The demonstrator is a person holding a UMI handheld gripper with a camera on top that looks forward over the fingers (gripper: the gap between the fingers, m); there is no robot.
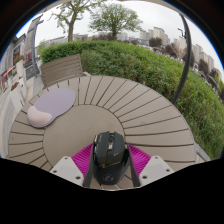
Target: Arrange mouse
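A black computer mouse (110, 155) with a scroll wheel sits between my gripper's (110, 150) two fingers. The magenta pads (83, 157) press against both of its sides, so the gripper is shut on it. The mouse is over the near part of a round slatted wooden table (140, 105). A pale lavender mouse pad (54, 102) with a lighter wrist rest (40, 117) lies on the table, ahead and to the left of the fingers. I cannot tell whether the mouse touches the tabletop.
A slatted chair back (62, 68) stands beyond the table, behind the mouse pad. A green hedge (150, 60) runs behind the table, with trees and buildings further off. A dark pole (186, 50) rises at the right.
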